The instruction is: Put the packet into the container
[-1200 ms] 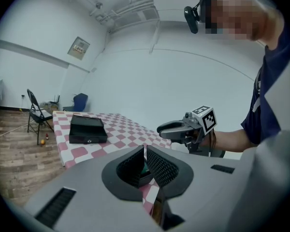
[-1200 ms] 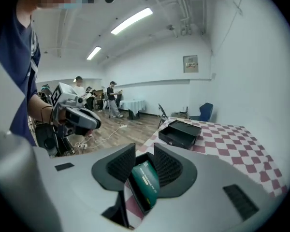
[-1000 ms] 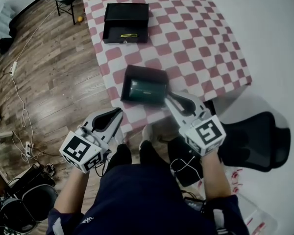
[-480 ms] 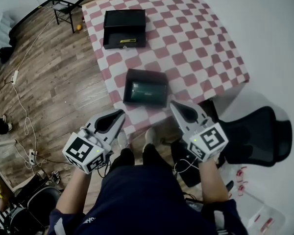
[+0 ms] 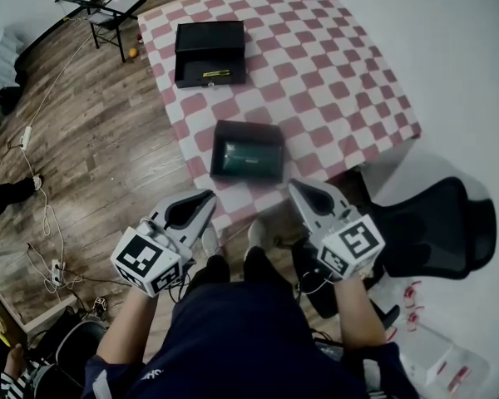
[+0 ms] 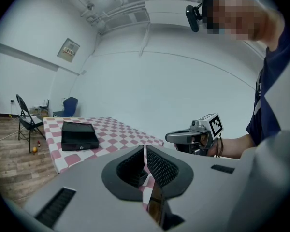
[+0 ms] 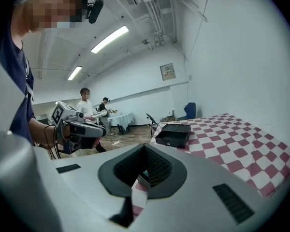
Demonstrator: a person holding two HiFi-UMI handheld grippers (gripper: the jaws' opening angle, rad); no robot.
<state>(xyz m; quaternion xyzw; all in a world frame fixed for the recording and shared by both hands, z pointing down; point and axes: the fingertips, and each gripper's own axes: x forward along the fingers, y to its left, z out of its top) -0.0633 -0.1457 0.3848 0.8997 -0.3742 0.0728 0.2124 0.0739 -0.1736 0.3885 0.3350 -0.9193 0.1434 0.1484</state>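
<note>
Both tongs, left (image 5: 201,204) and right (image 5: 303,194), closed and empty.

We count two black boxes on the checked tabletop (image 5: 333,81): the near container (image 5: 248,128) at the near edge and the far container (image 5: 209,40) by the far left corner. There is one dark green packet (image 5: 248,154), inside the near container, and one small yellow thing (image 5: 215,74), inside the far container. Grippers, two: the left gripper (image 5: 208,198) and the right gripper (image 5: 293,186). Chairs, three: a black office chair (image 5: 432,223), a folding chair (image 5: 108,7), a blue chair (image 6: 67,106). We see one orange ball (image 5: 133,53) on the floor, and two people far back, a standing person (image 7: 85,102) and a second person (image 7: 105,105)
</note>
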